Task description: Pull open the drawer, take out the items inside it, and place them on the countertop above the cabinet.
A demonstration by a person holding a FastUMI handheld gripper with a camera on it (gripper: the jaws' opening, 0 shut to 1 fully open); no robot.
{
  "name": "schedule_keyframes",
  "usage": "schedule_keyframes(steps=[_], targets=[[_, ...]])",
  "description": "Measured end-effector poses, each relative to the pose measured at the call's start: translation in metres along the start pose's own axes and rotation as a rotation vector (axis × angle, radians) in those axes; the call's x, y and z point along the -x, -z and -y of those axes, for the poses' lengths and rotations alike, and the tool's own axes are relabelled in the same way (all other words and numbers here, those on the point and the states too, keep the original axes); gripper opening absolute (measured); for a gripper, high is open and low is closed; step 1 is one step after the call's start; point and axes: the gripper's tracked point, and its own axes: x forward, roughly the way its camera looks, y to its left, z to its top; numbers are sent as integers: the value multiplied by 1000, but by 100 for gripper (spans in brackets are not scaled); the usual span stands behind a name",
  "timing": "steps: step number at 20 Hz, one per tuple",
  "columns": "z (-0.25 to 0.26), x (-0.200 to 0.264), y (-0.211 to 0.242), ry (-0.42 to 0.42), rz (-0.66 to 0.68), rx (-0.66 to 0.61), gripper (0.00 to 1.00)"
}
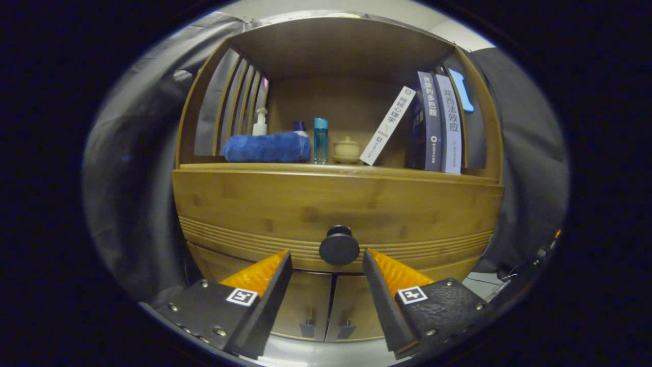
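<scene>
Nearest to you, your gripper (327, 257) has its jaws spread wide, holding nothing. The two fingertips stand to either side of the round dark knob (339, 245), which sits in the gap between them; neither finger touches it as far as can be seen.

The knob is fixed to the middle of the drawer (336, 216), a broad wooden front with fine grooves running along its lower part. The drawer is closed, flush in the cabinet (204, 260), so its contents are hidden from you. Below the drawer, behind your fingers, two small cabinet doors (331, 306) meet at a centre seam, each with a small dark pull.

Just above the drawer front runs the countertop (336, 168). On it, from the slatted side inward: a folded blue towel (266, 148), a white pump bottle (260, 122) behind it, a slim blue bottle (320, 140), and a small lidded pale jar (347, 150). Next, a white book (387, 126) leans tilted against upright books (437, 125) standing by the far side wall.

The back panel of the shelf closes the scene behind these items.
</scene>
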Motion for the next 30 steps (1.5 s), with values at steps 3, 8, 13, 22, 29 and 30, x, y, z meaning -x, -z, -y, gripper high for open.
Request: schedule_keyframes(steps=[3,8,13,22,29,30], targets=[[1,-15,-13,-9,40,-49,84],[3,-28,-15,11,55,-96,52],[4,-28,-10,28,95,-72,52],[9,-6,-2,83,42,-58,37],[11,52,3,95,10,-55,37],[11,61,4,99,11,-57,37]])
